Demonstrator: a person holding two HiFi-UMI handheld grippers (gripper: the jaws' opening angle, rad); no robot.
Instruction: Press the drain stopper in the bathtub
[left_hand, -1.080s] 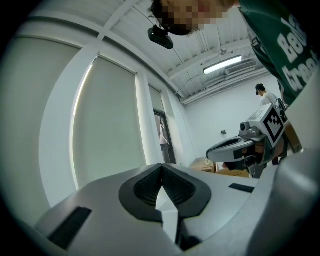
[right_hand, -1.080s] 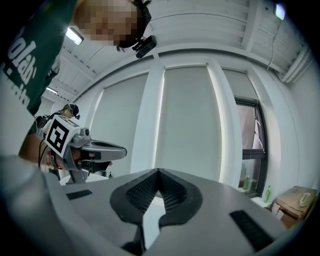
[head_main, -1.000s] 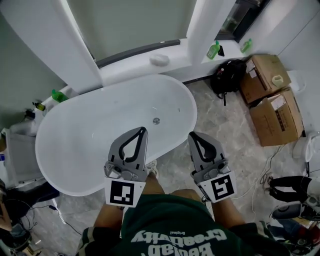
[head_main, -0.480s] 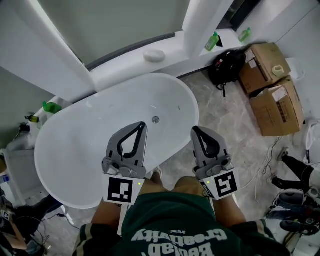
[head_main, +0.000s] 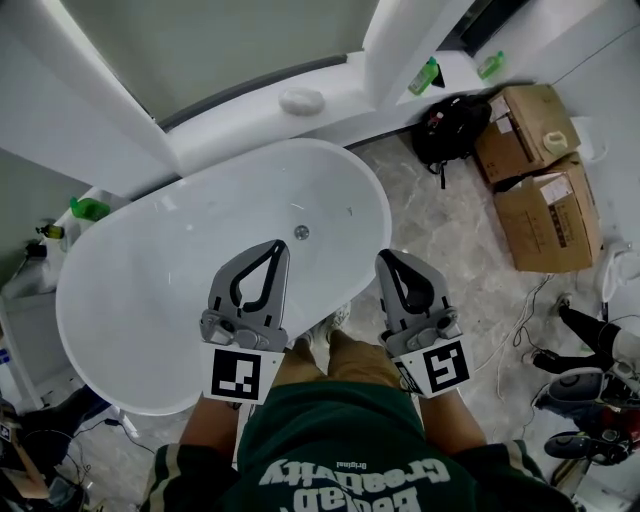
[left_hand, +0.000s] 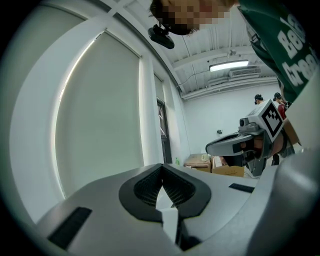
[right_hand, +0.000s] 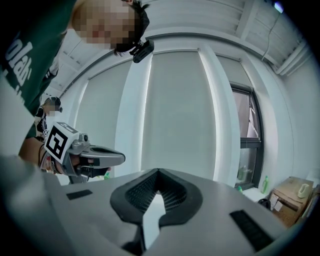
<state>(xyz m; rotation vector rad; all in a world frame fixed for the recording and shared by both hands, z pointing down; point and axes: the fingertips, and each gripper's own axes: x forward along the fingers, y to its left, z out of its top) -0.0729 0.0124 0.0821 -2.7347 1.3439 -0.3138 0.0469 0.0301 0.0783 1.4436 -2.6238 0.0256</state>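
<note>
1. The left tongs and right tongs were both closed, tips together with nothing in them. The left gripper view and the right gripper view each showed only the teardrop gap behind the meeting tips.
2. They were held side by side at the person's waist, pointing forward over the near rim of the tub. Judging by the gripper views, which looked out at the window blinds rather than into the tub, they were carried level and not yet aimed at anything.
3. The stopper sat in the tub floor near the right-hand end, just ahead of the left tongs' tips in the head view but well below them. Neither tongs touched it, so the press had probably not begun.
4. Closed tips suited the job: a blunt point for pushing, not gripping.
5. The tub interior was bare and white, so there was free room to come down on the stopper from above. The near rim lay between the person and the drain, so a reach would have to clear it.
6. To the right, a backpack, boxes and floor cables crowded the floor, well apart from the tub. A ledge ran along the tub's far side.
</note>
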